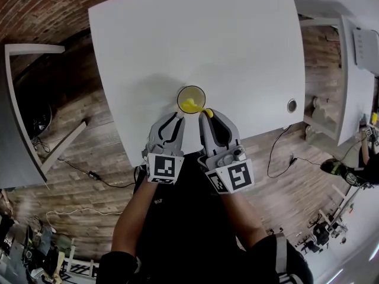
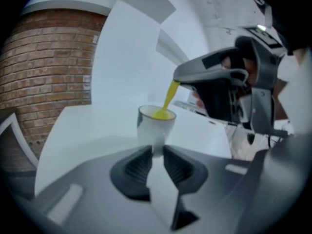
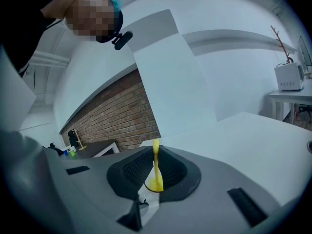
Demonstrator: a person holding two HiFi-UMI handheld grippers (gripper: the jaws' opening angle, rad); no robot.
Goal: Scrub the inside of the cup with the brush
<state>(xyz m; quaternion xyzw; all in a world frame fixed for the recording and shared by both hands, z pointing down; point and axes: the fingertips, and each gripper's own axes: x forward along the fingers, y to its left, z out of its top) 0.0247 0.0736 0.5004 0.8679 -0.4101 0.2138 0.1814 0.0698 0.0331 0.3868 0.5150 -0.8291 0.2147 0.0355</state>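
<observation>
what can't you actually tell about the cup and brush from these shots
- Inside bottom of the cup: in the left gripper view its own wall hides it; in the head view it is too small and covered by the brush.
- Brush bristles: blurred in every view.
- Most of the cup in the right gripper view: hidden by the right tool.

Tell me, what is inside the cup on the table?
The head of the yellow brush is inside the cup; its handle rises out to the right gripper, which is shut on it. The cup floor under the brush is covered, so nothing there can be judged.
</observation>
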